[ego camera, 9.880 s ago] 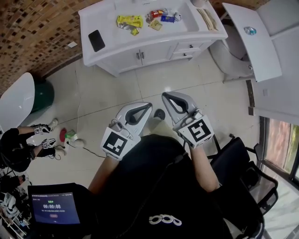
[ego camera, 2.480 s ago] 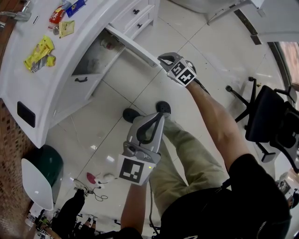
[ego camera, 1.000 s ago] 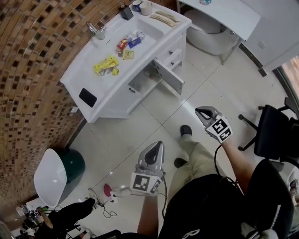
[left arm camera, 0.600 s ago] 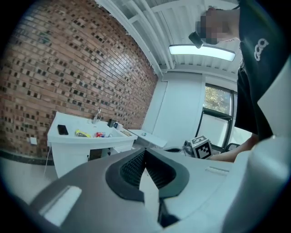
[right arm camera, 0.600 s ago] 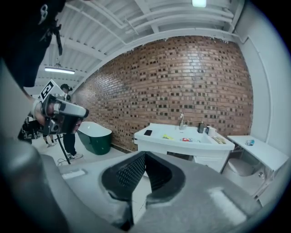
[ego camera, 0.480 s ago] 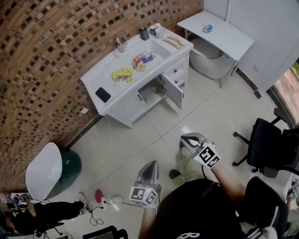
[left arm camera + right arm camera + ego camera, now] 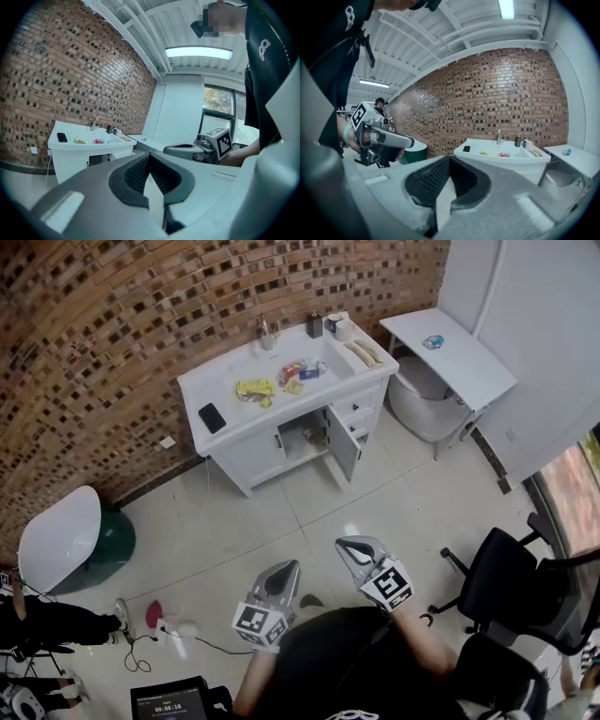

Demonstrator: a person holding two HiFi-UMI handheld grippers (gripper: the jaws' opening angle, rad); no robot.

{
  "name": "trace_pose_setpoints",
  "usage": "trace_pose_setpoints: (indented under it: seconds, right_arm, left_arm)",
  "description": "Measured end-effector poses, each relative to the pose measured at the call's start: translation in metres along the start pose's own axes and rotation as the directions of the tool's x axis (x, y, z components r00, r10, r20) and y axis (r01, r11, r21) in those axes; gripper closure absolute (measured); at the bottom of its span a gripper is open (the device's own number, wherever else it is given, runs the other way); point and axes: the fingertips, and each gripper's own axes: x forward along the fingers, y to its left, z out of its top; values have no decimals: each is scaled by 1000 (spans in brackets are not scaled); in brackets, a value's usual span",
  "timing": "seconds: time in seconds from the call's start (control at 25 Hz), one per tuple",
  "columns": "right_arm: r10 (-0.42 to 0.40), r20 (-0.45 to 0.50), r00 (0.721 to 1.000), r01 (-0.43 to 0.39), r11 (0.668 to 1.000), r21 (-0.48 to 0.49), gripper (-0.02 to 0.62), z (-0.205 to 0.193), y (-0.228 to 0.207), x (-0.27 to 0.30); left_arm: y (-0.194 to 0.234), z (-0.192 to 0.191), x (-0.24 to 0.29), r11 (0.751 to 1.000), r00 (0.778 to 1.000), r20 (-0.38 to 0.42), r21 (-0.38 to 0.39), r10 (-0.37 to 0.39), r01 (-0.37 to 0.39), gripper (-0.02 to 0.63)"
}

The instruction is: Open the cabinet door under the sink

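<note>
The white sink cabinet stands against the brick wall, far from me. Its right-hand door under the sink basin is swung open toward the room, and the dark inside shows. The door to its left is closed. My left gripper and right gripper hang low near my body, both shut and holding nothing. The left gripper view shows its own jaws closed with the cabinet far off. The right gripper view shows the same, with the cabinet beyond.
A black phone and snack packets lie on the countertop. A white side table stands right of the cabinet. A green bin with a white lid is at left, a black office chair at right, cables on the floor.
The right-hand door went from closed to open. My right gripper left the door's edge and came back beside my left, and I have backed well away from the cabinet.
</note>
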Motion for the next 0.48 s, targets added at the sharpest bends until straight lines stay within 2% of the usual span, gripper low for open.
trace_pose_setpoints:
  seconds: [0.2,0.32,0.48]
  right_arm:
    - [87,14,996,-87,996,-22,603,11,-2,-9]
    - [129,19,992,-127,990,-55,603,12,-10,-24]
    - [118,11,993,-118,992,-52,603,0,-29,-52]
  left_arm:
    - [-15,12,26,1000,999,36,1,26,-26,591]
    - [-40,14,51,1000,999,52,9,-2,1,591]
    - [-79,10,79,998,998,43,25,-56,55,591]
